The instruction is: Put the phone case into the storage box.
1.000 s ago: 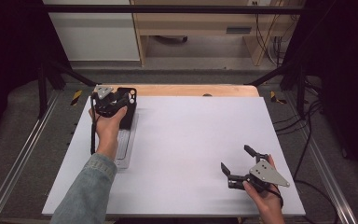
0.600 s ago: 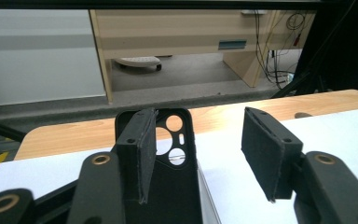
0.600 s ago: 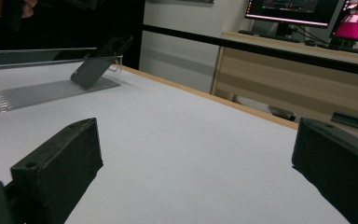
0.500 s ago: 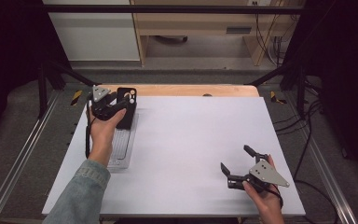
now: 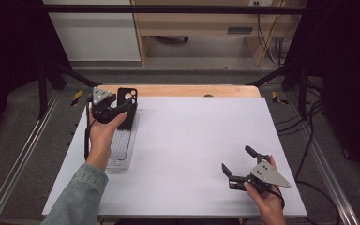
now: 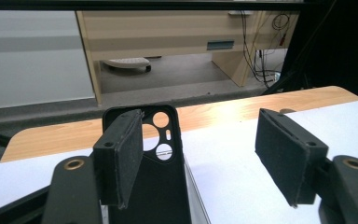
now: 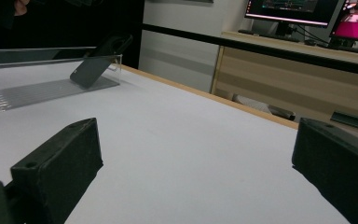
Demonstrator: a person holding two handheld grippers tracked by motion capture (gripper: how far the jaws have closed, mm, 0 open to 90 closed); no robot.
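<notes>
A black phone case [image 5: 127, 101] with round camera holes leans upright at the far end of a clear plastic tray [image 5: 117, 152] on the left of the white table. My left gripper [image 5: 120, 108] is held at the case's near side, jaws open. In the left gripper view the case [image 6: 161, 158] stands just past the left pad [image 6: 121, 154], partly behind it, and nothing is pinched in the left gripper [image 6: 200, 135]. My right gripper [image 5: 236, 158] rests open near the front right of the table. Its own view shows the right gripper [image 7: 198, 154] with nothing between the pads, and the tray [image 7: 28, 88] and case [image 7: 98, 63] far off.
The white sheet [image 5: 201, 136] covers the table, with a wooden strip [image 5: 192, 90] along the far edge. Beyond stand a wooden desk [image 5: 206, 28] and cables [image 5: 281, 47]. Metal frame rails [image 5: 23, 154] run along both sides.
My left gripper has drawn slightly left and back toward the person, leaving the case more exposed at the tray's far end. The right gripper has not moved.
</notes>
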